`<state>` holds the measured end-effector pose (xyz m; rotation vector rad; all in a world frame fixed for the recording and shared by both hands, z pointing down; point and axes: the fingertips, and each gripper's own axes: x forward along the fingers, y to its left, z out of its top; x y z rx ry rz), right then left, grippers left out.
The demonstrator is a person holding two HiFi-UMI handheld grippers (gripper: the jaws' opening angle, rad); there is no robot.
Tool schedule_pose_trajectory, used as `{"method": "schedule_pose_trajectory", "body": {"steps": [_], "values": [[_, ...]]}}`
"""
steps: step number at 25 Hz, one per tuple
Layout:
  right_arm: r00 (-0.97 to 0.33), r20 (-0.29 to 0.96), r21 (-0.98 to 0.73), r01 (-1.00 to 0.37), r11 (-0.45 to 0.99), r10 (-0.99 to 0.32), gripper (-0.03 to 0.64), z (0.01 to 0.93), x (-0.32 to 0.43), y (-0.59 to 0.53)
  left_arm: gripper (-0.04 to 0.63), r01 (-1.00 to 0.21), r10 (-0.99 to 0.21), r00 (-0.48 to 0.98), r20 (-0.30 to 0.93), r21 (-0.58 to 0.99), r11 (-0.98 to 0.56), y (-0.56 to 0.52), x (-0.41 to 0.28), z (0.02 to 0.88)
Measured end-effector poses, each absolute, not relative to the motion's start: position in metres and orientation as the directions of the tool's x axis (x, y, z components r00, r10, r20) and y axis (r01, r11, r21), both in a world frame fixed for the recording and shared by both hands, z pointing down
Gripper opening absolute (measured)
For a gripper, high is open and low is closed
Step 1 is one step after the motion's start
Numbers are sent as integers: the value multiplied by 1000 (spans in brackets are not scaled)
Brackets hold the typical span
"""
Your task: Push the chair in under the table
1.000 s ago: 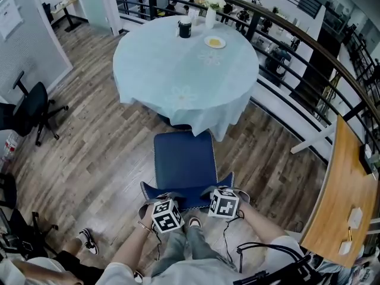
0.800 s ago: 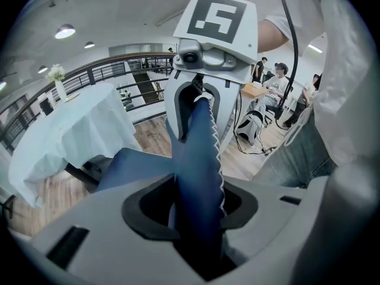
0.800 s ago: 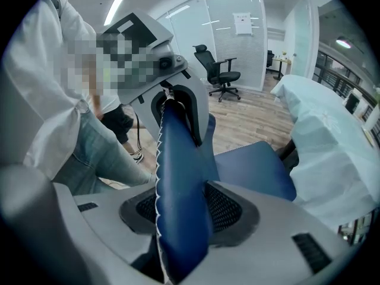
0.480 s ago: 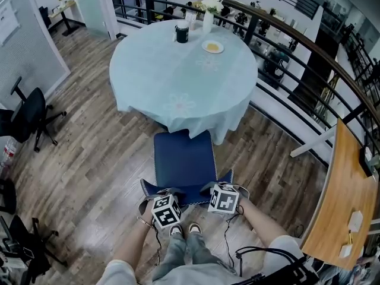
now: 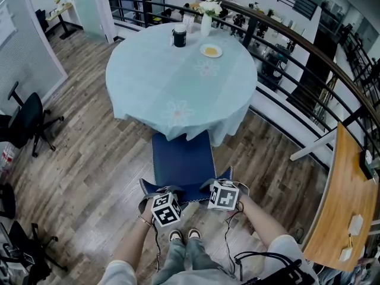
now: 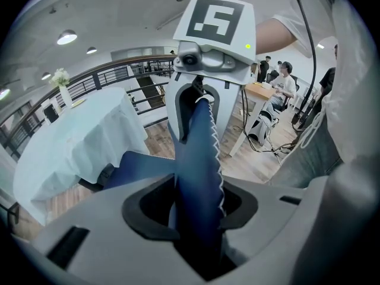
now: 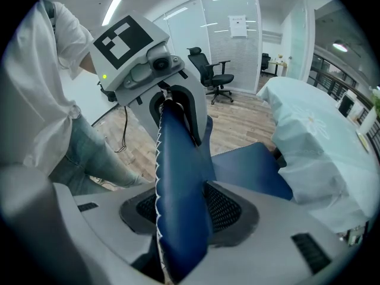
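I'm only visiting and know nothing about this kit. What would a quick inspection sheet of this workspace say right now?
Surface: wood plank floor under chair and table.
Job's things: blue chair, seat mostly out, its front edge at the hem of the round table's pale cloth.
Clutter: on the table's far side, a dark mug, a small plate and a vase of white flowers.
Tools: left tool and right tool each clamped on the chair's backrest.
Cables: black cable hanging from the tools toward the person.
Surroundings: curved railing, black office chair at left, wooden desk at right.
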<state>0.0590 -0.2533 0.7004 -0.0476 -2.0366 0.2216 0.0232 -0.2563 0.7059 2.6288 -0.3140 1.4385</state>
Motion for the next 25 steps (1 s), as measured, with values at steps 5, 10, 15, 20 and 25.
{"method": "schedule_pose_trajectory", "body": {"steps": [5,10,15,20,25], "values": [[-459,880,-168,-58,984,123,187,699,61,-273,156,-252,-132,524,841,5,-968,-275,26,704],[-453,884,-160,-56,985,118,187,701,66,-295,156,-266,-151,523,839,-8,-964,-298,29,704],[-463,880,-146,-52,988,106,187,701,67,-316,156,-272,-159,522,838,-13,-962,-317,32,705],[-461,877,-167,-32,985,134,187,701,67,-319,156,-264,-139,529,837,6,-965,-321,32,705],[-469,870,-180,-21,983,149,189,700,67,-318,158,-257,-132,534,835,12,-966,-320,32,704]]}}
